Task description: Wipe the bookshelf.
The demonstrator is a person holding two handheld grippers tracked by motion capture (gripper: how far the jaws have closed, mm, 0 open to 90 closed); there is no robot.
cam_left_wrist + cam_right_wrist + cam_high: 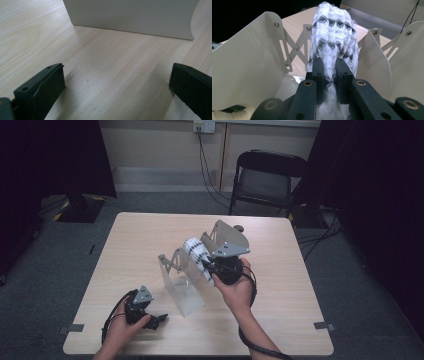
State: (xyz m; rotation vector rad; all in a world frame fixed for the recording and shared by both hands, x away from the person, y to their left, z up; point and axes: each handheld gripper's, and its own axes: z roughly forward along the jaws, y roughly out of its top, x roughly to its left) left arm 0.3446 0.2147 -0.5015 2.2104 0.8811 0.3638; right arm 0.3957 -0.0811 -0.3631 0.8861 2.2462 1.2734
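Observation:
A white knitted cloth with black diamond bands (334,32) hangs between the two white metal panels of an expanding rack (249,62). My right gripper (331,62) is shut on the cloth's lower end. From above, that gripper (206,265) is held over the rack (180,290) at mid-table, with the cloth (195,251) sticking up and to the left from its jaws. My left gripper (159,320) rests low on the table near the front left, and its jaws stand wide apart. Between them lies only bare wood (117,82), and the rack's near panel (130,15) stands just ahead.
The light wooden table (280,320) has bare room on its right and far-left parts. A black folding chair (267,175) stands behind the far edge. Dark curtains hang on both sides, and cables run down the back wall.

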